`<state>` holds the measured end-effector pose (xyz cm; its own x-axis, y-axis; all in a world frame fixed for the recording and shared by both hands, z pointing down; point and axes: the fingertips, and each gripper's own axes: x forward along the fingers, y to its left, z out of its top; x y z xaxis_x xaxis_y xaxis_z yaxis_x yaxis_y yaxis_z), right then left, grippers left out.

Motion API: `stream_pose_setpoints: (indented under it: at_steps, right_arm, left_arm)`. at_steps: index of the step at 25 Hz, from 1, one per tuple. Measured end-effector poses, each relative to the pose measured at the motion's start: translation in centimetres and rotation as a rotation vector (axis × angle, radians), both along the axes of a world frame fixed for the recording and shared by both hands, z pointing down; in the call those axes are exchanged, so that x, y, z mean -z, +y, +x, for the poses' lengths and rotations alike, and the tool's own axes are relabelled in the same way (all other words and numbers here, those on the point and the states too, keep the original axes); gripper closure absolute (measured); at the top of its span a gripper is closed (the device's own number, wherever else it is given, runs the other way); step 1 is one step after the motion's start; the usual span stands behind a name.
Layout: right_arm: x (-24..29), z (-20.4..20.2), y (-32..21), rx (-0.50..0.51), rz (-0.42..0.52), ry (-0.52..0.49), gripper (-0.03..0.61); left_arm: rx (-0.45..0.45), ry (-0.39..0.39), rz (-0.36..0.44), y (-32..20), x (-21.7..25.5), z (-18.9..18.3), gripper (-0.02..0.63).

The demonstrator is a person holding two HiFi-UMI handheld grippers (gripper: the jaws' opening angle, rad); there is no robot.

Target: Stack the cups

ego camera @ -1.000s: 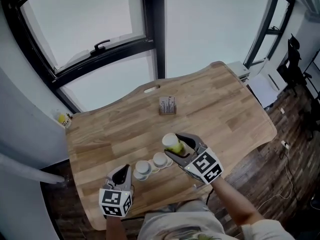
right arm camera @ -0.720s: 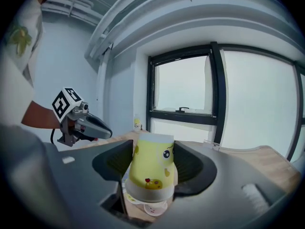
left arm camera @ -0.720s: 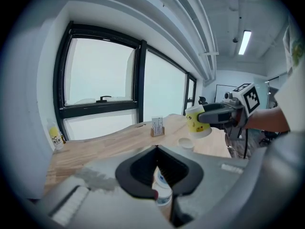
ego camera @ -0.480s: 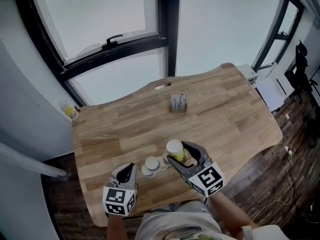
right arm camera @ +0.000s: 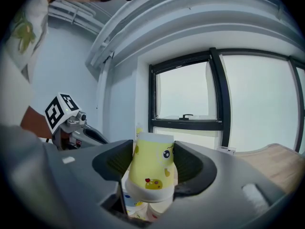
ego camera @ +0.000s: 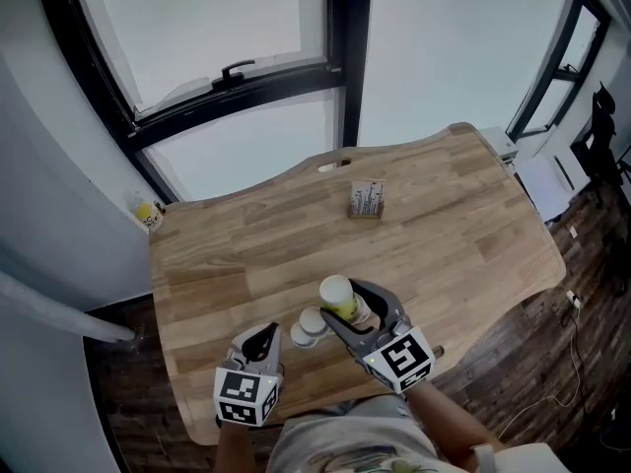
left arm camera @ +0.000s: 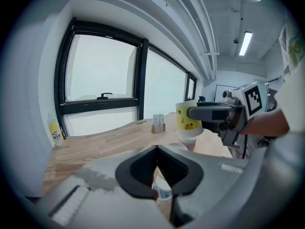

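Table (ego camera: 246, 254) matt wood; yellow cup (ego camera: 340, 299) smooth, paper-like; right claw (right arm camera: 153, 159) grey plastic, ribbed black pads (right arm camera: 188, 166).

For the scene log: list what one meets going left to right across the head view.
bottle → left gripper → white cups → yellow cup → stand
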<state>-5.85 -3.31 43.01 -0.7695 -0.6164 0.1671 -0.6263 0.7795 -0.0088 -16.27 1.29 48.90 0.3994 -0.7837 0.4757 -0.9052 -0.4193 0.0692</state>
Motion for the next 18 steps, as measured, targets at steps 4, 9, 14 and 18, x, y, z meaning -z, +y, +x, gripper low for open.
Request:
stream_pose_setpoints:
  at_steps: [4,9,14,18]
  right_arm:
    - [-0.2,-1.2,0.0,0.001,0.005,0.002,0.305]
    - [-0.7,-2.1,0.1,0.01,0.008,0.018,0.305]
    - [-1.5,-2.6,-0.1,0.014,0.011,0.057,0.304]
    - [-1.9,-2.6,-0.1,0.013,0.008,0.069,0.304]
  left_arm:
    - [-0.011,0.002,0.0,-0.3,-0.2,-0.2,0.607]
    - [-0.016,0.007,-0.005,-0.7,-0.5,-0.7,0.607]
    - [-0.016,0.009,-0.012,-1.0,-0.8,-1.2,0.607]
    - [-0.016,0.011,-0.016,-1.1,-1.0,-1.5,0.607]
